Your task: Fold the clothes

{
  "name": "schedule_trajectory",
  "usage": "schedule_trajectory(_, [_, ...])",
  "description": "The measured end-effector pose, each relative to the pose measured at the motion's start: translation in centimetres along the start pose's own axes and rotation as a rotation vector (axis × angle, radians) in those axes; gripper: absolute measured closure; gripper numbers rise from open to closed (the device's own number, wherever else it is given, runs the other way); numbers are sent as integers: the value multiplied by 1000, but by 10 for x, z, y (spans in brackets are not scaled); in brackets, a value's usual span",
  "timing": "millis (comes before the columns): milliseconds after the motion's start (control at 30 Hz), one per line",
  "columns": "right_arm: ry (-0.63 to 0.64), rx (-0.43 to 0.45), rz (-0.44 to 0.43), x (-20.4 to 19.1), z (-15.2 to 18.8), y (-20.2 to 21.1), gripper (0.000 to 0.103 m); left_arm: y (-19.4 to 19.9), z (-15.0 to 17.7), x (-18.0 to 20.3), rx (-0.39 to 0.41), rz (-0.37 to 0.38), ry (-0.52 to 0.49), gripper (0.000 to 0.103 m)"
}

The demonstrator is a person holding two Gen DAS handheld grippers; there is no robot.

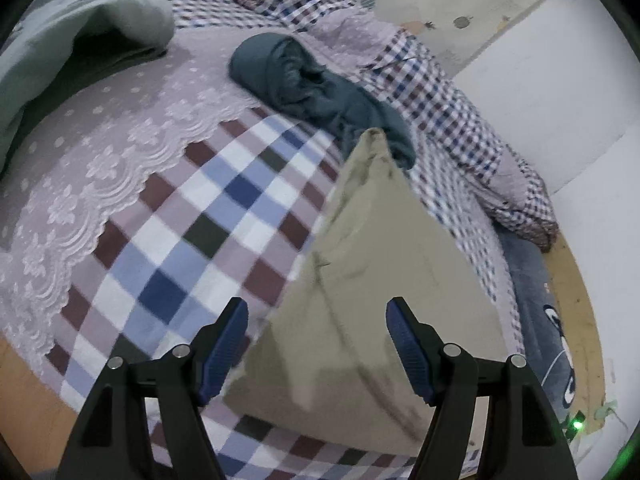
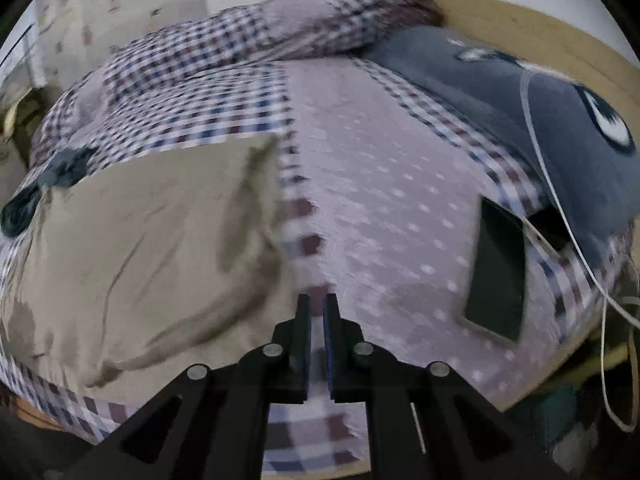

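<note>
A bed [image 1: 172,216] fills both views, covered by a checked sheet in blue, maroon and white with a pale lilac dotted, lace-edged cloth [image 1: 100,152] laid over part of it. A checked quilt [image 1: 440,92] lies bunched along the far side of the bed, against a white wall [image 1: 560,80]. A grey-green blanket [image 1: 68,28] is heaped at the upper left of the left wrist view.

A dark blue pillow [image 2: 560,120] with a white eye-like print rests at the upper right of the right wrist view; a thin white cable [image 2: 560,216] runs across it and off the bed edge.

The beige garment [image 1: 372,300], the piece being folded, lies flat on the sheet near the bed's front edge, its far corner touching a crumpled dark teal garment [image 1: 312,84]. In the right wrist view the beige garment occupies the left half, its edges blurred.

A dark phone [image 2: 498,268] lies flat on the dotted cloth, just beside the pillow.

Left gripper [image 1: 316,344]: jaws spread wide, poised above the near part of the beige garment, nothing between the blue pads [image 1: 224,348].

Right gripper [image 2: 317,336]: jaws drawn almost together with a narrow gap between them, holding nothing, placed just beside the garment's right edge above the dotted cloth.

No containers appear in either view.
</note>
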State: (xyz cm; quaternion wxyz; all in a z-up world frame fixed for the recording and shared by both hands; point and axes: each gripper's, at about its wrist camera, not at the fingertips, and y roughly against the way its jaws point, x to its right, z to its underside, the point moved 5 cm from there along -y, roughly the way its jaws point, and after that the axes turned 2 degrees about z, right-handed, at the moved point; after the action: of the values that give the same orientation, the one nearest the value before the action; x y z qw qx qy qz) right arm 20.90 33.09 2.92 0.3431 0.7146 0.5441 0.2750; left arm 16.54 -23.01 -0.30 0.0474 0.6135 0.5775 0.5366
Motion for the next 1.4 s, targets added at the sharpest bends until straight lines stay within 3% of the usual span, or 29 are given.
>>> schedule_trajectory(167, [78,21,-71,-42,-8,1,94,4,4,-17,-5,-34,8,28])
schedule_trajectory(367, [123,81,-176,-86,-23,10,86,-4,26,-34,-65,-57,15,28])
schedule_trajectory(500, [173,118,-229,-118,-30,16,83,-10,46,-38,-86,-2,53,28])
schedule_trajectory(767, [314,153,-318,-188,-27,25,82,-14,72,-40,-53,160,187,27])
schedule_trajectory(900, [390,188,-356,-220,-18,31,82,-5,60,-43,-7,245,233,27])
schedule_trajectory(1000, [451,219,-386,-246,-10,36,82,3,54,-35,15,312,208,27])
schedule_trajectory(1067, [495,241,-402,-264,-2,39,76,4,53,-27,12,346,177,27])
schedule_trajectory(1133, [533,256,-426,-281,7,41,66,4,54,-24,3,359,167,32])
schedule_trajectory(1400, [719,243,-471,-338,57,38,64,-2,51,-37,-5,302,183,39])
